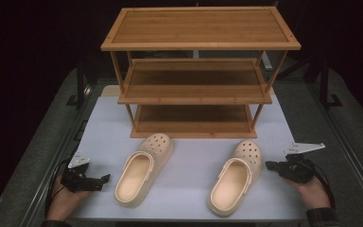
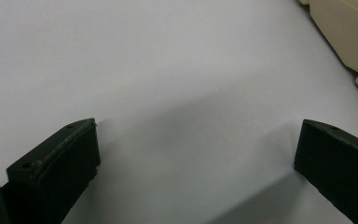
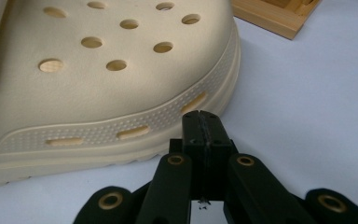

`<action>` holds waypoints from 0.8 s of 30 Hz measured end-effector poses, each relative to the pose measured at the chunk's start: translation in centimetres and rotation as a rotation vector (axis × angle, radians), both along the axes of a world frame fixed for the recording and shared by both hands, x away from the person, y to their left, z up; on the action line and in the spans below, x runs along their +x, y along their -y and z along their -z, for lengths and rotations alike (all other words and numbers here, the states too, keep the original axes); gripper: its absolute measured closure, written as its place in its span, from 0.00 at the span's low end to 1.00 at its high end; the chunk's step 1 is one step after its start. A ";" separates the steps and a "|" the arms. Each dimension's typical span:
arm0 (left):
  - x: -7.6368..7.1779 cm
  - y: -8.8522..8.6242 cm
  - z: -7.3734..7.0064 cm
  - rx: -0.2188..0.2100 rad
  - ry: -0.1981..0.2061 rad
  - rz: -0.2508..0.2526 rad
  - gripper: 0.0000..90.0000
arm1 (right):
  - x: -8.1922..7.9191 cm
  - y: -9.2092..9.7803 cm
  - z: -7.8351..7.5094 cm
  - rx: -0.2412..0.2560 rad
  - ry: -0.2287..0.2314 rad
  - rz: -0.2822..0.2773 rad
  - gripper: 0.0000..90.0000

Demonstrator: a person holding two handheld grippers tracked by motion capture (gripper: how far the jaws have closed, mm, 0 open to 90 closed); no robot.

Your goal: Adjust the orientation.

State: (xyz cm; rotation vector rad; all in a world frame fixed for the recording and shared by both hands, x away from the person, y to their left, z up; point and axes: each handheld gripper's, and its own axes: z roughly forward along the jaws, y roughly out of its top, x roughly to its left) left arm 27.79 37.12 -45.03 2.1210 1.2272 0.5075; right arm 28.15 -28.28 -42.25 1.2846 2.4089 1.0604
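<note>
Two cream clogs lie on the white table [image 1: 189, 156] in the high view: a left clog [image 1: 144, 168] and a right clog [image 1: 237, 175], toes toward a three-tier wooden rack [image 1: 198, 71]. My left gripper [image 1: 105, 179] rests left of the left clog, jaws wide open over bare table [image 2: 191, 93], with the clog's edge [image 2: 349, 32] at upper right. My right gripper [image 1: 268, 165] sits just right of the right clog. Its jaws are pressed together with nothing between them [image 3: 204, 119], tips close to the clog's side [image 3: 112, 79].
The rack stands at the table's far half, its bottom shelf [image 1: 191, 124] just beyond the clogs' toes; a corner of its base [image 3: 275, 18] lies beyond the right clog. A hand holds each gripper at the table's near corners. Dark floor surrounds the table.
</note>
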 end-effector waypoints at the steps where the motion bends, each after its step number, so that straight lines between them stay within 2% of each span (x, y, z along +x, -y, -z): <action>1: 0.0 0.0 0.0 0.000 0.001 0.000 0.00 | 0.1 0.0 0.1 0.006 -0.001 -0.003 1.00; 7: 0.0 0.0 0.0 -0.001 0.000 0.000 0.00 | 0.6 -0.7 0.6 -0.010 -0.013 -0.035 1.00; 16: 0.0 0.0 0.0 -0.001 0.000 0.000 0.00 | 1.2 -1.0 0.7 -0.015 -0.016 -0.042 1.00; 24: 0.0 0.0 0.0 0.000 -0.001 0.000 0.00 | 2.4 -1.9 0.6 -0.024 -0.020 -0.064 1.00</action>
